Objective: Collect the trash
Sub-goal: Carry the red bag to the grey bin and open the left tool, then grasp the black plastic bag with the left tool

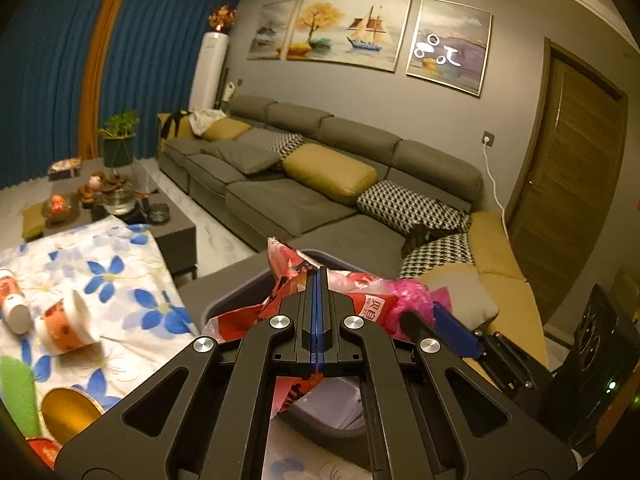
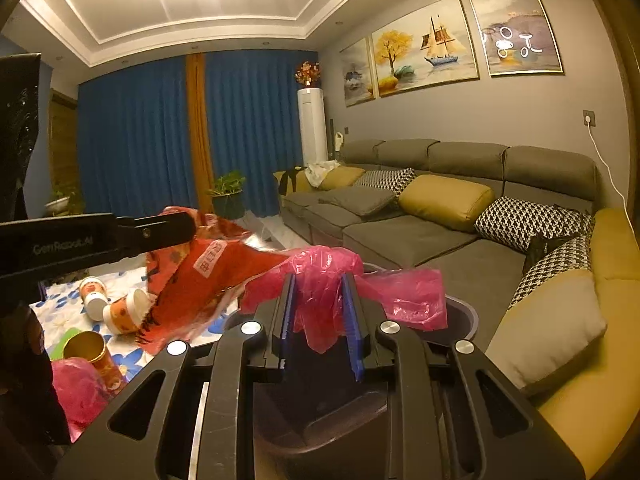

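Observation:
My left gripper [image 1: 319, 280] is shut on a crumpled red snack wrapper [image 1: 288, 280] and holds it over a grey trash bin [image 1: 236, 300]. The wrapper also shows in the right wrist view [image 2: 200, 284], held by the left gripper [image 2: 188, 226]. My right gripper [image 2: 319, 300] is shut on a pink plastic bag [image 2: 320, 276] above the bin [image 2: 464, 312]. The bag shows pink in the left wrist view [image 1: 412, 300]. Two paper cups [image 1: 68, 324] and a gold can [image 1: 68, 408] lie on the flowered tablecloth [image 1: 120, 264].
A grey sectional sofa [image 2: 400, 232] with yellow and patterned cushions runs along the right. A dark coffee table [image 1: 176, 228] with a kettle and ornaments stands beyond the cloth. Another pink bag [image 2: 80, 392] lies beside the gold can [image 2: 88, 352].

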`<state>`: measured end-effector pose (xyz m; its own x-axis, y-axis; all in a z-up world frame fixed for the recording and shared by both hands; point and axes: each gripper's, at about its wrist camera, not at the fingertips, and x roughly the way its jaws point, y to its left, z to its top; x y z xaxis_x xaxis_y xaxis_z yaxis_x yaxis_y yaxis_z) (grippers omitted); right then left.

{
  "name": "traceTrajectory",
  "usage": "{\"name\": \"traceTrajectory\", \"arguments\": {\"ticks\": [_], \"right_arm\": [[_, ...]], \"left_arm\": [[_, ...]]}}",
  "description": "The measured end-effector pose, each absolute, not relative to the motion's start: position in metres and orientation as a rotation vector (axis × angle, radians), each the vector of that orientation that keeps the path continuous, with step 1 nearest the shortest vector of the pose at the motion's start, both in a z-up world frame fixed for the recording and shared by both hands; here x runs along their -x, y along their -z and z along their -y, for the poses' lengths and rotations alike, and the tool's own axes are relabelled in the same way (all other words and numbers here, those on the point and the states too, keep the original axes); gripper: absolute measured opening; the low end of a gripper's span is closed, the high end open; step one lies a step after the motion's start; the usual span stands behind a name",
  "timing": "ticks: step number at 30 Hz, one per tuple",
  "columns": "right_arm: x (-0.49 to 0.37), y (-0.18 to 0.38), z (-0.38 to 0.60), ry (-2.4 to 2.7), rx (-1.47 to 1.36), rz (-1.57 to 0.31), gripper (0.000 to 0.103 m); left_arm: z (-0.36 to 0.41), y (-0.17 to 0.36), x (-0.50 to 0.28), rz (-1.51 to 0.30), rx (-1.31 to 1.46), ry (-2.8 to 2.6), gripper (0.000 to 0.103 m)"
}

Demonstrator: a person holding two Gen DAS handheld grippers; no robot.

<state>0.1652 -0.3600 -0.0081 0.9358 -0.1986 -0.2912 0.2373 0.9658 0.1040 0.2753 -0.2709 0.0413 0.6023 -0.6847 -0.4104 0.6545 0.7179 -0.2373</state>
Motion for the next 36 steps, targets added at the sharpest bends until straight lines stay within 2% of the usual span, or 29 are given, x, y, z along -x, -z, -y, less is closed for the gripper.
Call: {"name": "traceTrajectory", "arguments": {"ticks": [13, 14, 17, 18, 19, 20, 21, 22, 23, 24, 27, 36], "right_arm": [[-0.185, 0.021, 0.372, 0.225, -0.156, -0.329, 0.027], [-0.187, 0.022, 0.373, 0.225, -0.156, -0.335, 0.028], [-0.190, 0.025, 0.375, 0.222, -0.154, -0.344, 0.043], [-0.190, 0.026, 0.376, 0.220, -0.157, -0.344, 0.046], [-0.189, 0.027, 0.377, 0.221, -0.157, -0.345, 0.046], [-0.189, 0.028, 0.377, 0.225, -0.157, -0.346, 0.047], [-0.188, 0.029, 0.377, 0.231, -0.158, -0.349, 0.048], [-0.187, 0.030, 0.377, 0.232, -0.161, -0.352, 0.049], [-0.184, 0.031, 0.378, 0.236, -0.165, -0.354, 0.050], [-0.182, 0.031, 0.378, 0.240, -0.166, -0.355, 0.053], [-0.175, 0.030, 0.377, 0.251, -0.168, -0.355, 0.059], [-0.132, 0.009, 0.360, 0.243, -0.157, -0.257, 0.087]], "left_arm": [[0.296, -0.021, -0.302, -0.591, 0.076, 0.809, 0.000], [0.298, -0.019, -0.305, -0.598, 0.076, 0.811, 0.000], [0.302, -0.016, -0.308, -0.617, 0.076, 0.814, 0.000], [0.303, -0.015, -0.309, -0.623, 0.071, 0.812, 0.000], [0.304, -0.014, -0.311, -0.629, 0.062, 0.803, 0.003], [0.303, -0.014, -0.311, -0.629, 0.061, 0.802, 0.013], [0.302, -0.014, -0.310, -0.625, 0.061, 0.798, 0.030], [0.299, -0.015, -0.309, -0.613, 0.061, 0.781, 0.040], [0.296, -0.016, -0.308, -0.602, 0.068, 0.771, 0.057], [0.291, -0.017, -0.307, -0.585, 0.087, 0.763, 0.065], [0.280, -0.022, -0.303, -0.583, 0.116, 0.740, 0.075], [0.213, -0.041, -0.244, -0.445, 0.128, 0.571, 0.091]]}}
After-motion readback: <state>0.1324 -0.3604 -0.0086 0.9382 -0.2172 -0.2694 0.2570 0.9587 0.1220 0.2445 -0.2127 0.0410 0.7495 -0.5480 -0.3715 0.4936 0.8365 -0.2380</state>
